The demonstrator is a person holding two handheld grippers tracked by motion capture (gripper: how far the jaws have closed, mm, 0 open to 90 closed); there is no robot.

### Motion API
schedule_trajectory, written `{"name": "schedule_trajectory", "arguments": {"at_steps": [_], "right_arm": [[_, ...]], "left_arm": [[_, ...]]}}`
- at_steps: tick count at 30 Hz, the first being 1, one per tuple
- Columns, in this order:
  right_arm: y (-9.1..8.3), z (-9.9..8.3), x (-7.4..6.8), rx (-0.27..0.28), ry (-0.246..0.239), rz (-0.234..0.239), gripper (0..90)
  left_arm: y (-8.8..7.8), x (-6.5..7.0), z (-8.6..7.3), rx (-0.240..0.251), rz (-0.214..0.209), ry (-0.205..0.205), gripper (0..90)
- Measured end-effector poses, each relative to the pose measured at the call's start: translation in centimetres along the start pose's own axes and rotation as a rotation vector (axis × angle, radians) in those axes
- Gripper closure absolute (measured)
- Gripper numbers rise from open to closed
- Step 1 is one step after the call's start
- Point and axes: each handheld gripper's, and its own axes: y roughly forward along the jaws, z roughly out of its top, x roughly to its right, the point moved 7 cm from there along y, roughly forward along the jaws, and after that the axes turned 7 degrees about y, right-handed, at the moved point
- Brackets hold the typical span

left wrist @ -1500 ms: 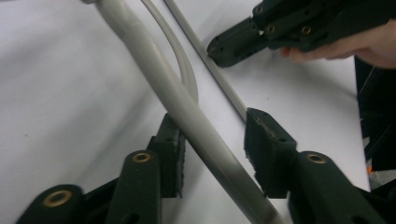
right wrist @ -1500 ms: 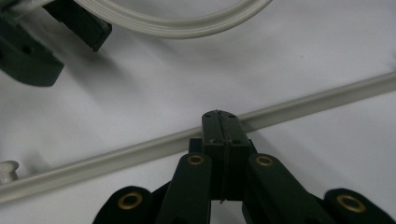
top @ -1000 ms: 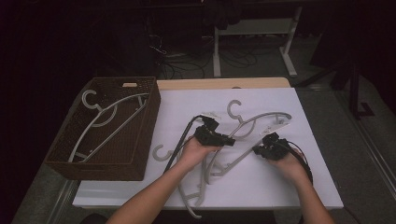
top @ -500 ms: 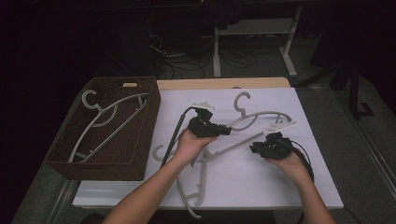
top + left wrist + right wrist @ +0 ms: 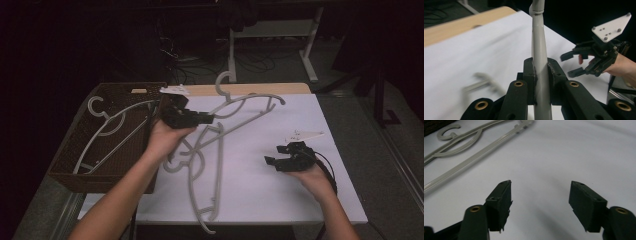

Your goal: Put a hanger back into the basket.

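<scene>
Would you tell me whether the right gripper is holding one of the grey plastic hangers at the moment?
No, the right gripper has its two black jaws standing wide apart over the bare white table, with nothing between them.

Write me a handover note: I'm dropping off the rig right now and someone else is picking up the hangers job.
Left gripper: shut on a grey hanger, held up off the table toward the wicker basket.
Right gripper: open, holding nothing, low over the white table.
Done: one hanger in the basket.
Left: one hanger on the table, partly under the lifted one. Probably drop the held hanger into the basket, then fetch the last one; that goal is my guess.
</scene>
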Motion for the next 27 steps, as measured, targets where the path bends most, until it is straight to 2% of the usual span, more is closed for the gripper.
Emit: {"name": "schedule_trajectory", "arguments": {"at_steps": [7, 13, 21, 27], "right_arm": [[0.2, 0.1, 0.5, 0.001, 0.013, -0.022, 26.0], [0.3, 0.1, 0.8, 0.005, 0.029, -0.028, 20.5], [0.7, 0.0, 0.8, -0.01, 0.025, -0.045, 18.5], [0.9, 0.0, 1.1, -0.014, 0.037, -0.057, 17.6]], "left_arm": [[-6.5, -3.2, -0.1, 0.046, 0.079, -0.015, 79.8], [-11.7, -5.7, -1.0, 0.075, 0.146, -0.03, 79.8], [-17.8, -8.9, -3.3, 0.096, 0.231, -0.064, 79.8], [-21.9, -10.9, -5.4, 0.106, 0.279, -0.087, 79.8]]}}
